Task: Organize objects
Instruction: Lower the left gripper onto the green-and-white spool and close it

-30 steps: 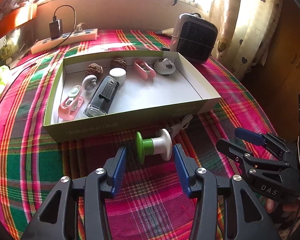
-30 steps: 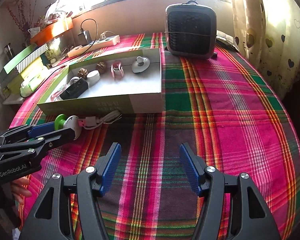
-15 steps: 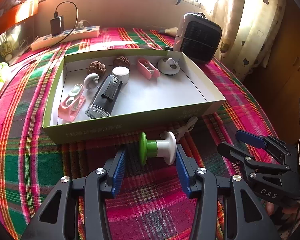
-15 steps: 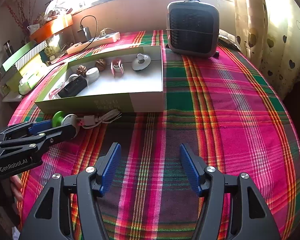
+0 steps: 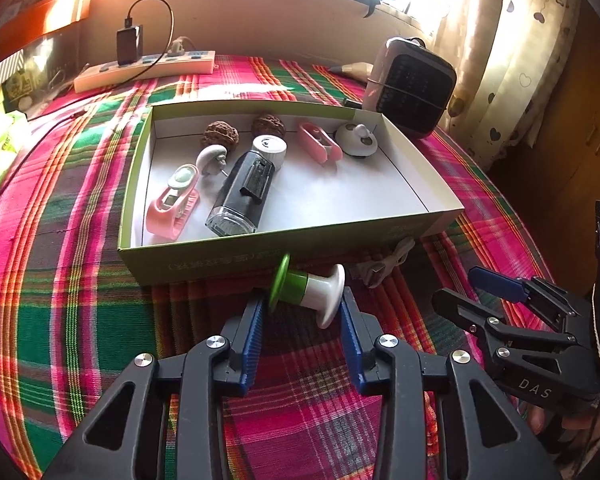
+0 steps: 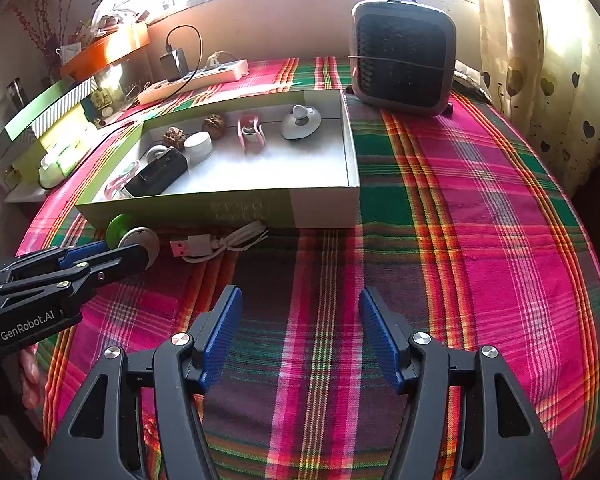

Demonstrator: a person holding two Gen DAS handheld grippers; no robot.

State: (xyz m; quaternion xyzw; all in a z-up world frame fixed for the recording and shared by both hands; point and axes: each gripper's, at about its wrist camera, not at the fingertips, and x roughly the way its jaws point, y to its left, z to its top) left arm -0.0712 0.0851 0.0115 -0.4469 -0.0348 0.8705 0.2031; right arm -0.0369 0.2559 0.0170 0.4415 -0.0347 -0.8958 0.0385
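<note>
Left gripper [image 5: 302, 312] fingers closing around green-white spool [image 5: 308, 290] beside box [image 5: 260, 256]; right gripper [image 6: 300, 336] fingers spread, empty, over plaid cloth [image 6: 480, 220].

1. A table under a pink, green and orange plaid cloth [image 6: 480, 208] carries everything.
2. A shallow green-sided cardboard box [image 5: 260, 258] sits mid-table.
3. A green-and-white spool-shaped gadget [image 5: 308, 288] lies on the cloth against the box's near wall.
4. A coiled white USB cable [image 6: 216, 240] lies just beside it.
5. A small grey heater [image 6: 404, 60] stands near the far edge.
6. A white power strip [image 5: 144, 66] lies along the far edge.
</note>
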